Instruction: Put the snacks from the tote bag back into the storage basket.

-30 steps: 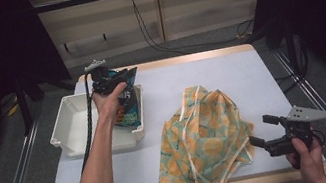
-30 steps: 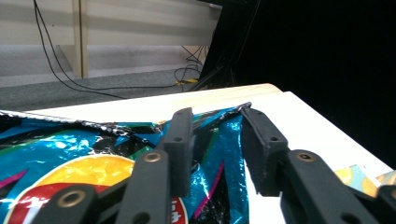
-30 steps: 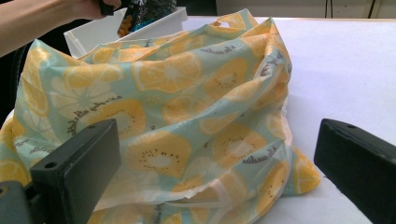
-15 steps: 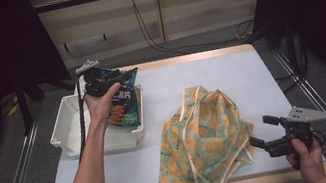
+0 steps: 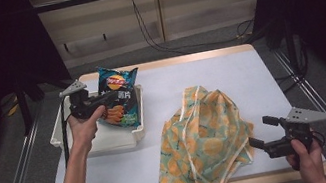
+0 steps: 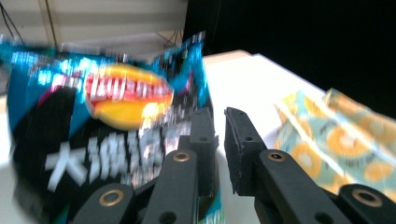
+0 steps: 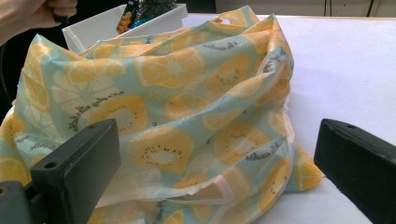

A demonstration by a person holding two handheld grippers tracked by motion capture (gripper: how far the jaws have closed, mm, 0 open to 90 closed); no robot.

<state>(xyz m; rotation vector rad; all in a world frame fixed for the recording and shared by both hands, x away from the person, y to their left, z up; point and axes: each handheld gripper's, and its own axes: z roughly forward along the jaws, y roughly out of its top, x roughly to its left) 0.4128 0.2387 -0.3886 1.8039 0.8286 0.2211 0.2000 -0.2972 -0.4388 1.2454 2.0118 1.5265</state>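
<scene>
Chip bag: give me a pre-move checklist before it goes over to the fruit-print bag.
1. Left gripper clamped on the chip bag: ok; its jaws have just been closing and pinch the bag's edge.
2. Chip bag lifted out of the white bin: cannot tell; its lower end hangs over the bin.
3. Right gripper open and ready: ok.
4. Fruit-print bag mouth held open: not ok; it lies crumpled on the table.
5. Path between bin and fruit-print bag: ok.

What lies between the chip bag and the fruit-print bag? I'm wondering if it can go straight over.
Nothing visible does. The left gripper is shut on the chip bag above the white bin; its jaws have just closed on it. Only bare table lies between it and the fruit-print bag.
</scene>
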